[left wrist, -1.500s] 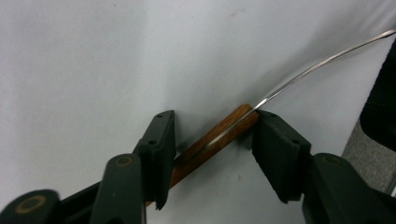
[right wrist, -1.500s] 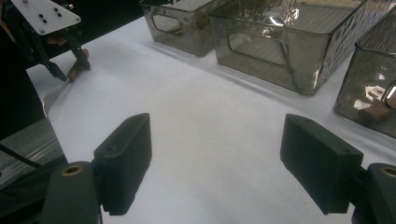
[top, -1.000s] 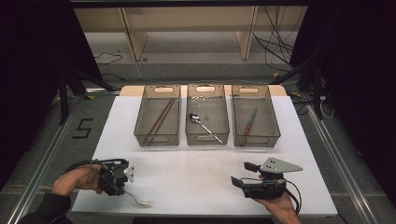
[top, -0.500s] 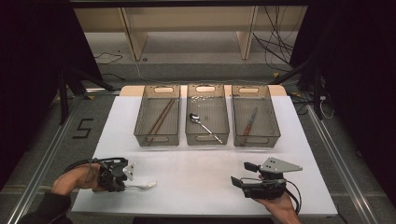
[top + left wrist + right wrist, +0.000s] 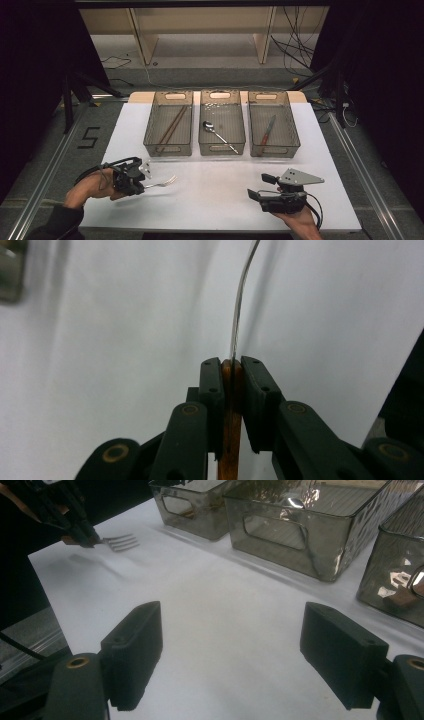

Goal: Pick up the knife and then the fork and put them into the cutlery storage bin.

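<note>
Three clear plastic bins stand side by side at the far end of the white table (image 5: pixel 210 200). The left bin (image 5: pixel 169 129) holds a pair of brown chopsticks (image 5: pixel 172 128) lying lengthwise and slightly slanted. The middle bin (image 5: pixel 221 125) holds a spoon (image 5: pixel 219 135) with its bowl toward the far end and its handle running to the near right corner. The right bin (image 5: pixel 273 127) holds what looks like a knife (image 5: pixel 267 131) with a reddish handle, though it is too small to be sure.

The fork (image 5: pixel 161 183) is at the near left of the table, well apart from the bins, in the grip of the left gripper (image 5: pixel 134 177). The jaws have just been closing and now clamp on the fork's handle. In the left gripper view the pads press on the brown end of the handle from both sides, and the metal shaft (image 5: pixel 239 305) curves away beyond them. The tines point toward the middle of the table, and the fork appears lifted just off the surface, its shadow beneath it.

The right gripper (image 5: pixel 260 192) sits at the near right, jaws spread wide with nothing but bare table between them.
</note>
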A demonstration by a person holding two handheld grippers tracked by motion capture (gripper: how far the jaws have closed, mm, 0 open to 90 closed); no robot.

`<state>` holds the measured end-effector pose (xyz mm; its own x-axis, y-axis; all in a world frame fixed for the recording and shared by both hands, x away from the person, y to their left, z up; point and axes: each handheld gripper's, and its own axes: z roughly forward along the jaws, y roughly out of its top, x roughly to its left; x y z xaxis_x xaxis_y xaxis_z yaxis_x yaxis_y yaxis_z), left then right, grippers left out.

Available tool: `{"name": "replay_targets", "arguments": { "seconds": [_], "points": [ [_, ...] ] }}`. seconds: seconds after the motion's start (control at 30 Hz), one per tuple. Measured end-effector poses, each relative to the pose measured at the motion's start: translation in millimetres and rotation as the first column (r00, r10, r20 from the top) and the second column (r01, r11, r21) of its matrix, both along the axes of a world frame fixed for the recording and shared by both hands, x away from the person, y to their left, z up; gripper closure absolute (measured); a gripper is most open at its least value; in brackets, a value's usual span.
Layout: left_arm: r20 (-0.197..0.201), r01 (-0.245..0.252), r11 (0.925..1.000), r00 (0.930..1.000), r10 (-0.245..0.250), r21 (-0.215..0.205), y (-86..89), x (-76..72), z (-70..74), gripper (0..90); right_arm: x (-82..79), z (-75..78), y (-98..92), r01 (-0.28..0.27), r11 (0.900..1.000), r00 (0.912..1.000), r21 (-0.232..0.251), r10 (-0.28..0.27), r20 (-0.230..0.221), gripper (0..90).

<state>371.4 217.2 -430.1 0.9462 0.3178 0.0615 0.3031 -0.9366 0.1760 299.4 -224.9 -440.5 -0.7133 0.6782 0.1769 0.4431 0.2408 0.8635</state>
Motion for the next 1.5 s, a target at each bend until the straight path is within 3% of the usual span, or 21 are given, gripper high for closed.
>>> {"name": "replay_targets", "arguments": {
  "seconds": [0.13,0.27,0.33,0.47,0.5,0.63,0.73,0.8,0.93,1.0,1.07,1.1,1.17,1.27,1.33,1.4,1.5],
  "points": [
    [0.025,-0.063,0.9938,0.9975,0.066,-0.092,-10.6,5.6,10.1,79.6,0.0,-0.1,-0.3,0.0,1.0,1.0,0.0,0.0,0.001,25.7],
    [0.034,-0.106,0.9807,0.993,0.113,-0.164,-24.4,11.3,19.8,79.6,0.0,0.0,-0.2,0.001,1.0,1.0,0.001,-0.001,0.002,25.7],
    [0.02,-0.122,0.9722,0.9915,0.129,-0.2,-32.3,14.6,24.5,79.6,-0.1,0.1,-0.3,0.002,1.0,1.0,0.002,-0.002,0.004,25.7],
    [0.004,-0.166,0.9413,0.9845,0.175,-0.294,-48.8,21.8,33.9,79.6,-0.2,0.2,-0.8,0.001,1.0,1.0,0.004,-0.001,0.007,25.7],
    [0.001,-0.184,0.9283,0.9809,0.195,-0.323,-54.2,24.6,36.5,79.6,-0.3,0.2,-0.9,0.001,1.0,1.0,0.004,-0.001,0.007,25.7],
    [0.002,-0.208,0.8986,0.9741,0.226,-0.386,-71.7,33.9,45.2,79.6,-0.3,0.2,-1.6,0.002,1.0,1.0,0.005,-0.002,0.009,25.7],
    [-0.009,-0.223,0.8676,0.9696,0.245,-0.444,-87.6,42.9,53.0,79.6,-0.1,0.2,-2.3,0.002,1.0,1.0,0.006,-0.002,0.008,25.7],
    [-0.005,-0.224,0.8591,0.9685,0.249,-0.46,-96.6,47.9,56.9,79.6,0.0,0.0,-2.6,0.003,1.0,1.0,0.008,-0.004,0.007,25.6],
    [-0.015,-0.231,0.8299,0.9657,0.259,-0.508,-117.3,58.3,63.9,79.6,0.3,-0.6,-3.2,0.003,1.0,1.0,0.01,-0.003,0.007,25.6],
    [-0.006,-0.224,0.8267,0.9661,0.258,-0.516,-127.1,63.2,66.5,79.6,0.6,-1.0,-3.8,0.003,1.0,1.0,0.011,-0.003,0.009,25.6],
    [-0.012,-0.232,0.8075,0.9631,0.269,-0.542,-137.3,68.5,69.0,79.6,1.0,-1.4,-5.0,0.003,1.0,0.9999,0.012,-0.003,0.01,25.6],
    [-0.013,-0.233,0.8029,0.9627,0.27,-0.549,-141.3,71.3,70.5,79.6,1.5,-1.8,-5.8,0.004,1.0,0.9999,0.014,-0.004,0.011,25.6],
    [-0.026,-0.241,0.7825,0.9605,0.277,-0.574,-149.8,77.8,73.4,79.6,2.1,-2.1,-6.9,0.006,1.0,0.9999,0.017,-0.006,0.009,25.6],
    [-0.023,-0.239,0.7667,0.9595,0.281,-0.596,-165.8,85.9,77.8,79.6,3.0,-2.1,-7.3,0.007,1.0,0.9999,0.019,-0.007,0.009,25.6],
    [-0.022,-0.232,0.7622,0.9612,0.275,-0.604,-176.6,90.5,80.4,79.6,3.2,-2.1,-7.1,0.004,1.0,0.9999,0.017,-0.004,0.012,25.6],
    [-0.028,-0.231,0.7515,0.9618,0.272,-0.618,-186.3,93.9,82.6,79.6,2.5,-2.0,-6.7,0.002,1.0,0.9999,0.019,-0.003,0.011,25.6],
    [-0.023,-0.222,0.7453,0.9632,0.268,-0.629,-202.5,99.0,87.6,79.6,1.9,-1.6,-6.3,0.003,1.0,0.9999,0.018,-0.003,0.012,25.6]
  ]
}}
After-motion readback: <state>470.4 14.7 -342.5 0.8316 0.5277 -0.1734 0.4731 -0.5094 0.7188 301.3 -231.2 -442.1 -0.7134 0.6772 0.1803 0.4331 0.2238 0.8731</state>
